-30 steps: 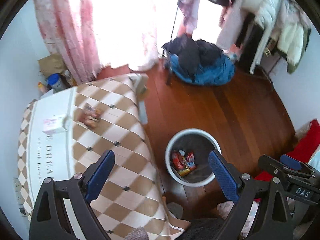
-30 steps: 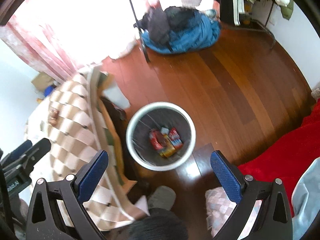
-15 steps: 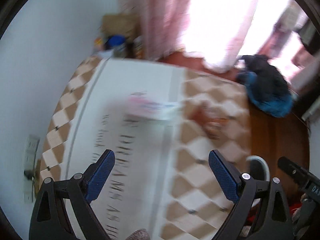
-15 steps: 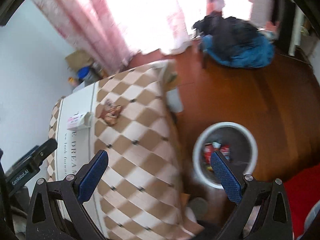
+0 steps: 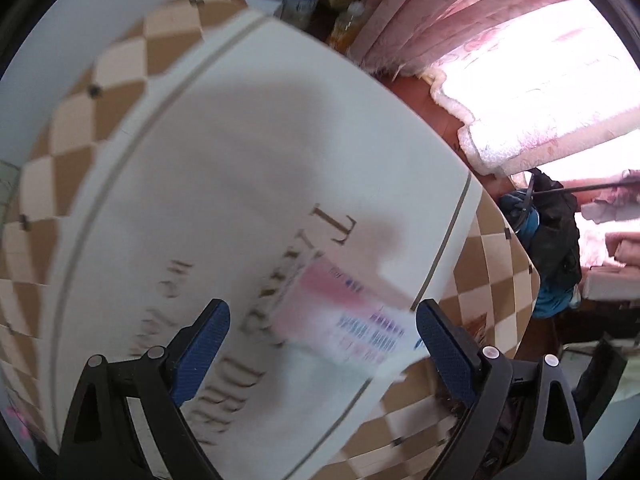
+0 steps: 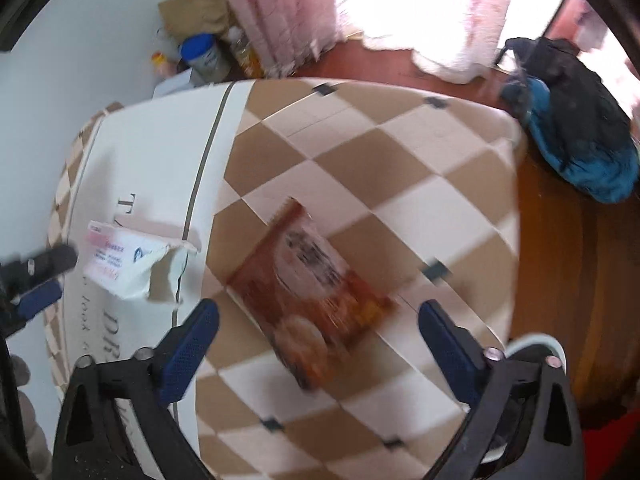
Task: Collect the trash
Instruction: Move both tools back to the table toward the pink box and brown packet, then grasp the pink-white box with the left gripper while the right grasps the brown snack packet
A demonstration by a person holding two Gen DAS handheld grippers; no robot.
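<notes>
I see two trash pieces on checkered table cover (image 6: 360, 152), none collected yet. Left: torn pink-white paper packet (image 5: 344, 320) lies flat; my left gripper (image 5: 322, 338) hangs over it, jaws spread, nothing held. Right: orange snack wrapper (image 6: 312, 292) lies between jaws of my right gripper (image 6: 318, 338), which have just been closing (pads not touching yet). White bin rim (image 6: 532, 344) shows at right, beside table. Both grasps and drops remain, I judge.
</notes>
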